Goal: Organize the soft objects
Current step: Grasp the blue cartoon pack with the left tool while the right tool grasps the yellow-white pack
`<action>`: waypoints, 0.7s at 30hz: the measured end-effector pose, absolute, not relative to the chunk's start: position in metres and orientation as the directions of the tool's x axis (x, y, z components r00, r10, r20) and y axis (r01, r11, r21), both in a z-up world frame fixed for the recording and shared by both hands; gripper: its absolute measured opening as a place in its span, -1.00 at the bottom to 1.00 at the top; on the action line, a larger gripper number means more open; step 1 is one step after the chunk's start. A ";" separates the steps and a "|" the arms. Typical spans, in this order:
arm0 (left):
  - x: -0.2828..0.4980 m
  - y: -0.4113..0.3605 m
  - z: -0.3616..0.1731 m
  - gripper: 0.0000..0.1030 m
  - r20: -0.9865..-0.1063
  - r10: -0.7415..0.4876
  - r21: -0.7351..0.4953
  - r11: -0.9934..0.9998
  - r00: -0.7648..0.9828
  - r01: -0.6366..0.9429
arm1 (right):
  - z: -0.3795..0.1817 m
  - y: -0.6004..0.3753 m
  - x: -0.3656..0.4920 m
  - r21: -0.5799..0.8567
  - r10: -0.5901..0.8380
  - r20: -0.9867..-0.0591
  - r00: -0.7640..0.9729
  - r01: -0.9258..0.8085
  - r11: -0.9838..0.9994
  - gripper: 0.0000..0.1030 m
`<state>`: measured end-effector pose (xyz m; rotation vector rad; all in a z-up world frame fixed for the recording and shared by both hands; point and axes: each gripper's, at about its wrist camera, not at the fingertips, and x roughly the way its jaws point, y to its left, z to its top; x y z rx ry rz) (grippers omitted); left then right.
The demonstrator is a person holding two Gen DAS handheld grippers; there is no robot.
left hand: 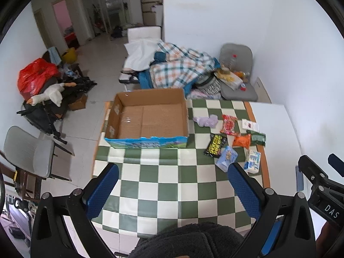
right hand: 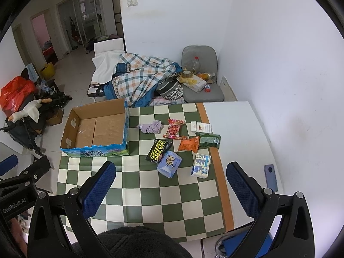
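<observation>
An empty open cardboard box [left hand: 148, 118] [right hand: 96, 129] stands at the far left of the checkered tablecloth [left hand: 172, 185] [right hand: 163, 193]. Right of it lie a purple cloth [left hand: 206, 120] [right hand: 151, 127], a red snack pack [left hand: 229, 124] [right hand: 174, 129], an orange pack [left hand: 241, 140] [right hand: 189, 144], a green pack [left hand: 258, 138] [right hand: 209, 140], a black wipes pack [left hand: 216, 145] [right hand: 159, 150], a light blue tissue pack [left hand: 226, 158] [right hand: 169, 163] and a blue-white pack [left hand: 252, 161] [right hand: 201, 164]. My left gripper [left hand: 172, 191] and right gripper [right hand: 172, 189] are open and empty, above the near table.
A small white box [left hand: 249, 125] [right hand: 201, 126] lies behind the packs. A phone [right hand: 271, 177] lies on the white table at the right. Chairs with blankets and clutter [left hand: 172, 66] stand behind the table. A grey chair [left hand: 28, 152] is at the left.
</observation>
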<state>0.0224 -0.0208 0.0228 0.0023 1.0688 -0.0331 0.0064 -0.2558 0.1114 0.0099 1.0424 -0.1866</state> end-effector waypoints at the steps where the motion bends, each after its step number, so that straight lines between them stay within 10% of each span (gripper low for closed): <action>1: 0.026 -0.024 0.018 1.00 -0.877 -0.031 -0.017 0.999 0.479 0.035 | 0.107 -0.260 0.008 -0.080 -0.154 -0.862 0.483 0.170 0.982 1.00; 21: 0.172 -0.215 -0.273 0.79 -0.990 -0.136 -0.141 0.901 -0.042 0.410 | -0.206 -0.465 0.112 -0.053 -0.068 -0.998 0.019 0.424 0.904 1.00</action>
